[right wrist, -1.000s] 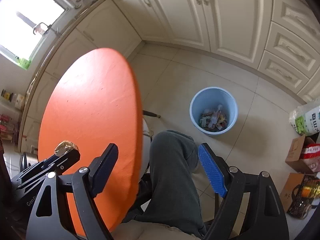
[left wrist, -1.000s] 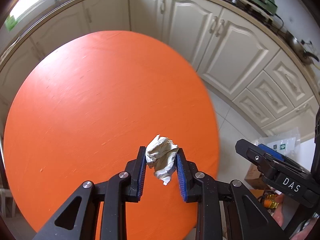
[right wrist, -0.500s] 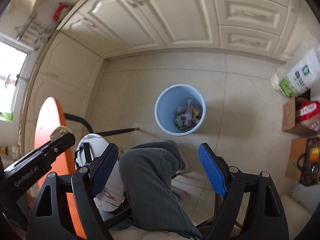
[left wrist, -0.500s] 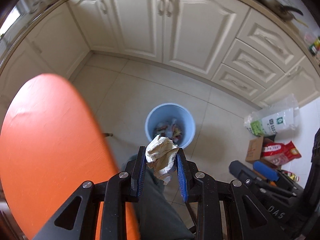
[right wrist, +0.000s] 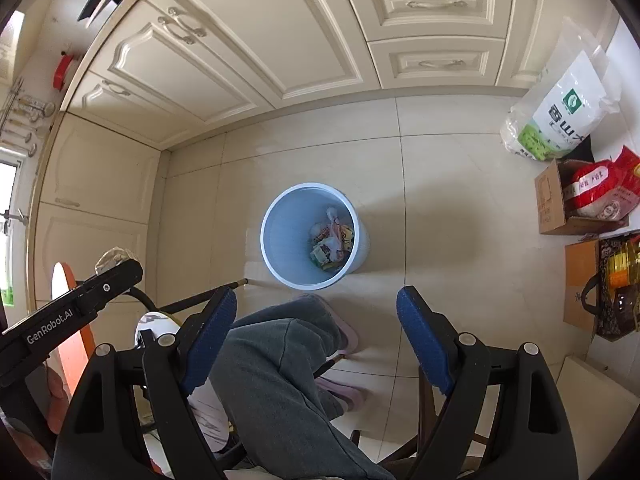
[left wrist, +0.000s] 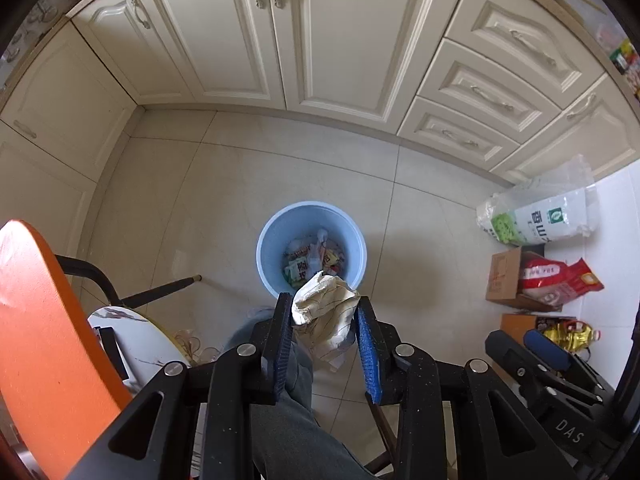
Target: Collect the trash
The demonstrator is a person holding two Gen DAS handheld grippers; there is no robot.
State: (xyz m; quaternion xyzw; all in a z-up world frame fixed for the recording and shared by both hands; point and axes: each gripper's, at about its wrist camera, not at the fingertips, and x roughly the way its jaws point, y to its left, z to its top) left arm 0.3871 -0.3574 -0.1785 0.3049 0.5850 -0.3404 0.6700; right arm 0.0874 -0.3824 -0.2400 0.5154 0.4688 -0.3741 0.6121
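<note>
Crumpled off-white paper [left wrist: 325, 312], faintly lined, is seen between the blue pads of the left hand-held gripper [left wrist: 325, 322]. The jaws have just been opening a little, yet the wad is still touched on both sides by the pads and is kept aloft between them. The gripper is pointed down at the floor, and in the left wrist view the paper overlaps the near rim of a light blue bin [left wrist: 269, 257] that stands on the pale floor tiles [left wrist: 192, 200]. Whether the wad hangs directly over the bin's mouth cannot be told from this angle. Wrappers and other trash [left wrist: 310, 261] are already lying in the bottom of the bin.

The right hand-held gripper [right wrist: 316, 334] is held with its blue pads spread wide and nothing between them; only a trouser leg [right wrist: 280, 368] of the person and the floor are seen through the gap. From this view the bin [right wrist: 276, 236] is seen ahead of the fingertips, well apart from them, and the tip of the left gripper's finger appears at the left edge with a bit of the paper [right wrist: 112, 258] beside it.

An orange table [left wrist: 36, 340] is visible at the lower left of the left wrist view, away from the bin. Cream cabinet doors [left wrist: 248, 40] line the far side of the floor. A white sack [left wrist: 548, 216], cardboard boxes [left wrist: 504, 276] and a bottle of oil [left wrist: 568, 330] are set against the wall to the right.
</note>
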